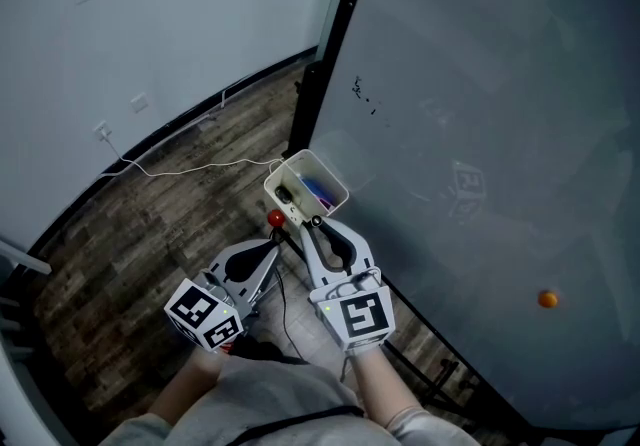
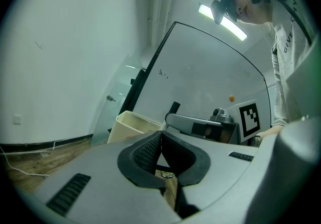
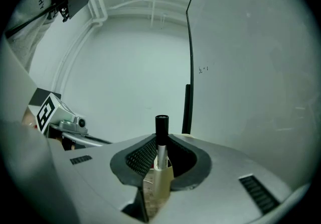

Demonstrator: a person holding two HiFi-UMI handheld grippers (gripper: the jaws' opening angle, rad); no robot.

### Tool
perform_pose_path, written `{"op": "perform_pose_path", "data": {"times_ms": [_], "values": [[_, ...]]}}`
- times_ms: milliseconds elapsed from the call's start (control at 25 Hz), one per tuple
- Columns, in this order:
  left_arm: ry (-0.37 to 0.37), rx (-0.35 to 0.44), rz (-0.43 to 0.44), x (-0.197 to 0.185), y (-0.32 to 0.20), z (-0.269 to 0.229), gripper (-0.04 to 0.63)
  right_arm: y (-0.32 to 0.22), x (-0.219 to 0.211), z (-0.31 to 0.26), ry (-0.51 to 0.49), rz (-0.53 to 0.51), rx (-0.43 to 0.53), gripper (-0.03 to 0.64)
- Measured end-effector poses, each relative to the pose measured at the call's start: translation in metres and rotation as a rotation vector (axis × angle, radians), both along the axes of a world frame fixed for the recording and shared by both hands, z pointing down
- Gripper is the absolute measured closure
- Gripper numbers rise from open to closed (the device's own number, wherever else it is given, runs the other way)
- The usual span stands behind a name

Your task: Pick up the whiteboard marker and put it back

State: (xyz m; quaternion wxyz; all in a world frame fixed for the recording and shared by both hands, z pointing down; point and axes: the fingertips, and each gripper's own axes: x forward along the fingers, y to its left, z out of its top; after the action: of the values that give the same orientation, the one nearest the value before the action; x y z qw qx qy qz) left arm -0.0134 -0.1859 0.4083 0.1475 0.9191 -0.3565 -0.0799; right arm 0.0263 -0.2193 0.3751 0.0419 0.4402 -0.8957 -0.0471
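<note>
Whiteboard marker (image 3: 161, 135) upright, pinched by right gripper (image 3: 160, 160); left gripper (image 2: 160, 153) pressed together, empty. Best lifted straight up, clear of the bin (image 1: 322, 169) rim; firm grip.

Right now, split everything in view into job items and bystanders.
Job: whiteboard marker between the right gripper's jaws; cream box; whiteboard.
Lying about: left gripper, jaws together; orange dot on the board; white cable; wall socket.
</note>
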Motion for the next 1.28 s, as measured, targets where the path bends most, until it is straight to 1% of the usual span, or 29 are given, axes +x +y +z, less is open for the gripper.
{"op": "perform_pose_path", "data": {"times_ms": [320, 520, 800, 1280], "values": [[-0.001, 0.017, 0.021, 0.003, 0.006, -0.006, 0.580, 0.010, 0.006, -0.029, -0.051, 0.004, 0.067, 0.541], [0.004, 0.032, 0.031, 0.002, 0.013, -0.015, 0.580, 0.021, 0.007, -0.043, -0.057, 0.012, 0.107, 0.541], [0.003, 0.036, 0.045, -0.003, 0.023, -0.021, 0.580, 0.024, 0.006, -0.057, -0.074, 0.030, 0.116, 0.541], [0.001, 0.027, 0.041, -0.020, 0.034, -0.025, 0.580, 0.034, -0.001, -0.078, -0.108, 0.035, 0.133, 0.541]]}}
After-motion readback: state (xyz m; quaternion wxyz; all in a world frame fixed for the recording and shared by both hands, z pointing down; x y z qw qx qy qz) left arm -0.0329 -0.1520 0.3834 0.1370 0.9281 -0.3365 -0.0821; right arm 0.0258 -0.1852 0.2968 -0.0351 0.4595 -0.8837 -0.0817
